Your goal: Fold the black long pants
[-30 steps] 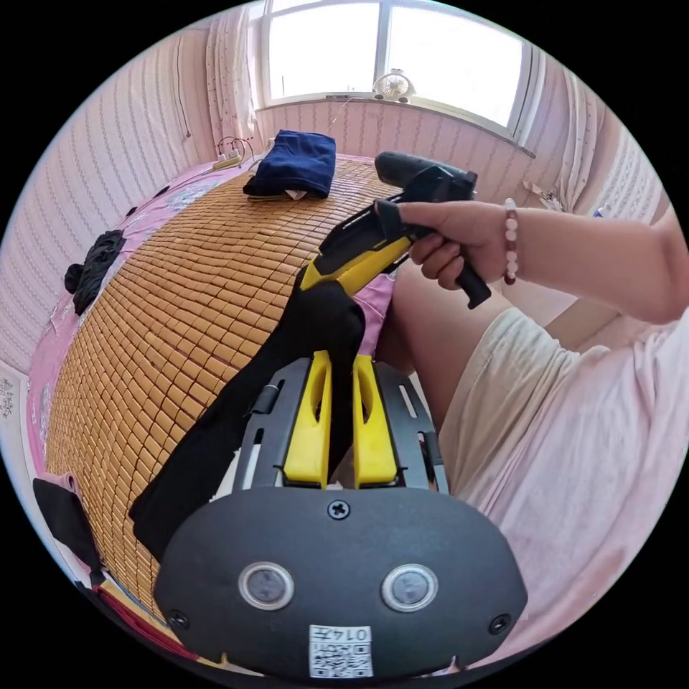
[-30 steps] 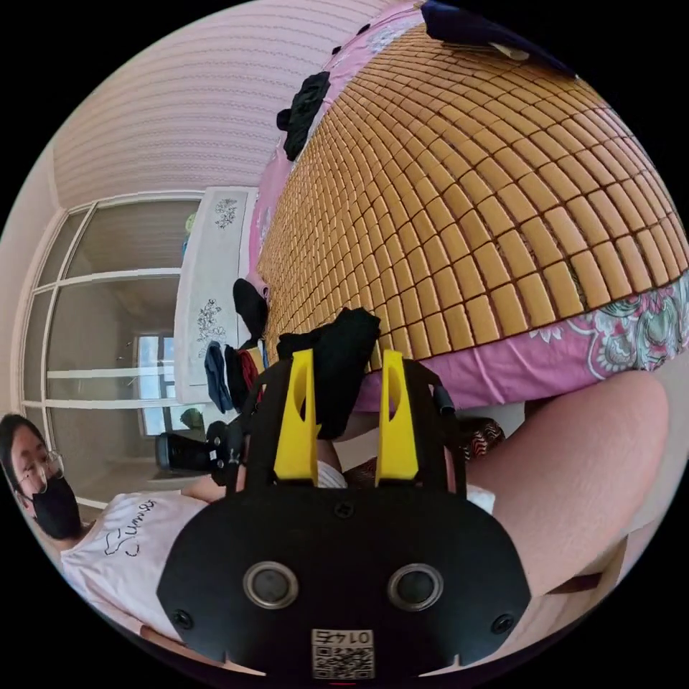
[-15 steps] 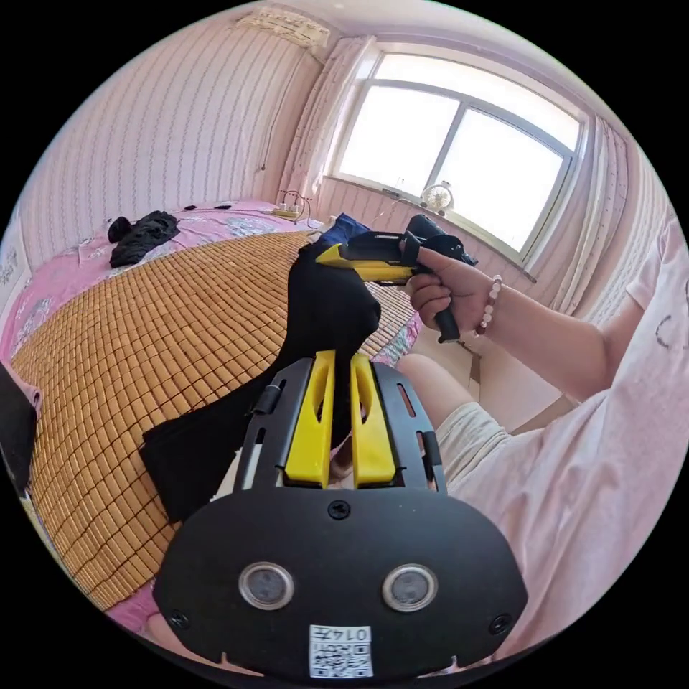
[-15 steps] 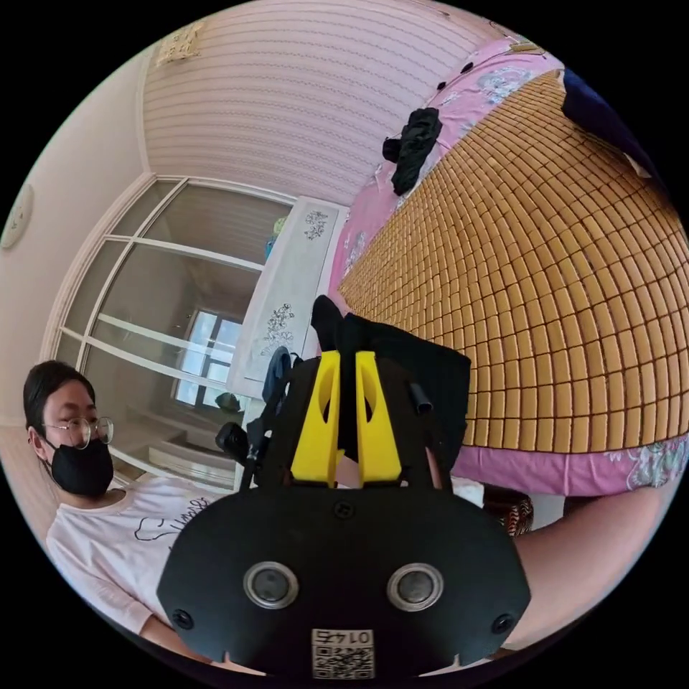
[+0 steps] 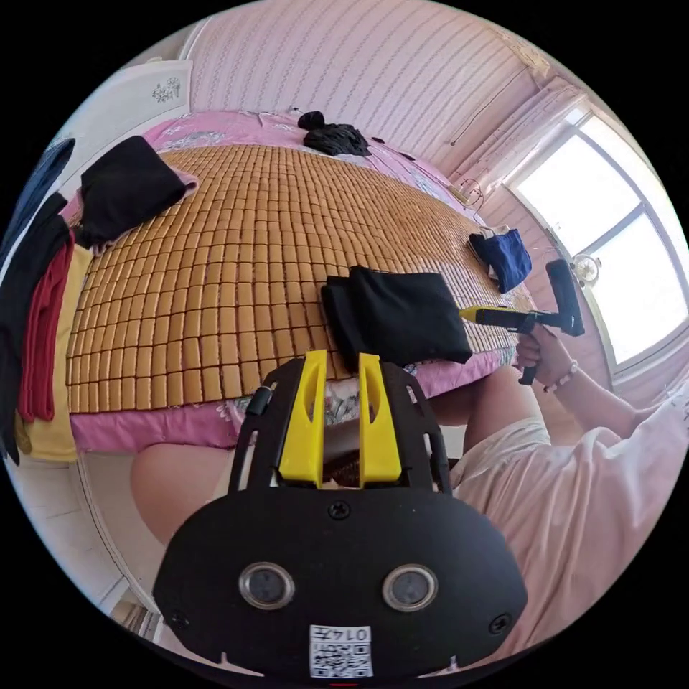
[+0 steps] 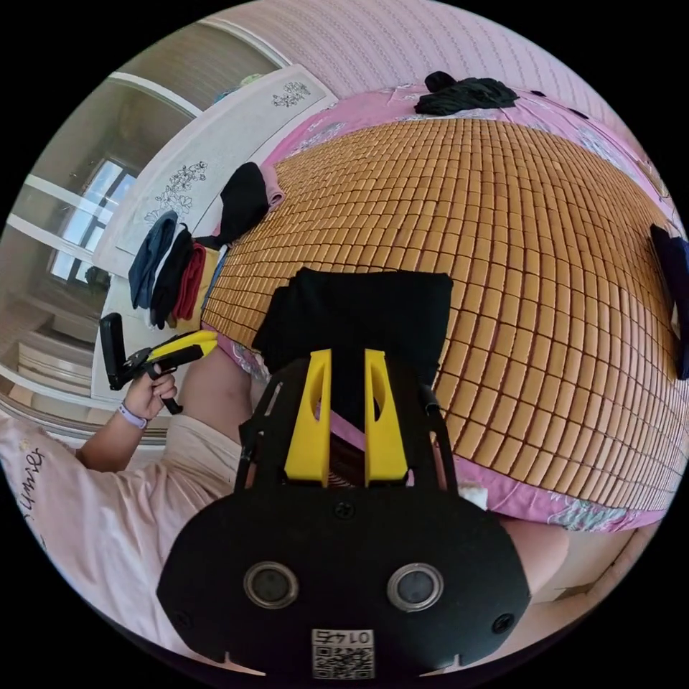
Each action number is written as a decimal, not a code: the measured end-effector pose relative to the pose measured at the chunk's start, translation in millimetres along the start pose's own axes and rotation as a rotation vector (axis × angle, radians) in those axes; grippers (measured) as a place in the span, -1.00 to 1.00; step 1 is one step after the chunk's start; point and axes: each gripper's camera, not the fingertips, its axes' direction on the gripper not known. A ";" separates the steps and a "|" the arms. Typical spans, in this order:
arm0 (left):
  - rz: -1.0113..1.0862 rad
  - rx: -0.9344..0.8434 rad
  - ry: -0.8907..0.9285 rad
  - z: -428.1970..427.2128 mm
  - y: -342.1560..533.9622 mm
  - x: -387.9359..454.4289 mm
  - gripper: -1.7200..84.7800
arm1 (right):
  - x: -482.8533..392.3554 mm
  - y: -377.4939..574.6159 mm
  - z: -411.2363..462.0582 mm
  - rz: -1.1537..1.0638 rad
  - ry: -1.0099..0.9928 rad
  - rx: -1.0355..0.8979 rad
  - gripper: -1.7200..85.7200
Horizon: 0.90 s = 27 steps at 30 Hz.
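The black long pants [image 5: 398,316] lie folded in a flat rectangle on the bamboo mat [image 5: 237,237], close to the bed's near edge. My left gripper [image 5: 342,359] sits just off that edge, open, with nothing between its jaws. A hand holds my right gripper [image 5: 466,311] at the bundle's right side, its yellow tip beside the cloth. In the right gripper view the pants [image 6: 366,312] lie just beyond my right gripper [image 6: 347,357], which is open and drawn back from them. My left gripper [image 6: 204,343] hangs off the bed at the left, in a hand.
A folded black garment [image 5: 125,186] lies at the mat's left corner, and crumpled black clothes [image 5: 334,136] at the far side. A folded navy garment [image 5: 502,255] rests near the window. Red and dark clothes [image 5: 39,316] hang over the bed's end. The person's legs are against the bed's edge.
Both grippers were shut on the pants and held them up in the air. The pants now lie folded on the mat, and both grippers have let go and pulled back.
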 end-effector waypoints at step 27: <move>0.018 -0.076 -0.184 40.8 -67.1 65.4 -0.89 | -22.6 4.5 35.8 -0.013 0.090 0.048 -0.75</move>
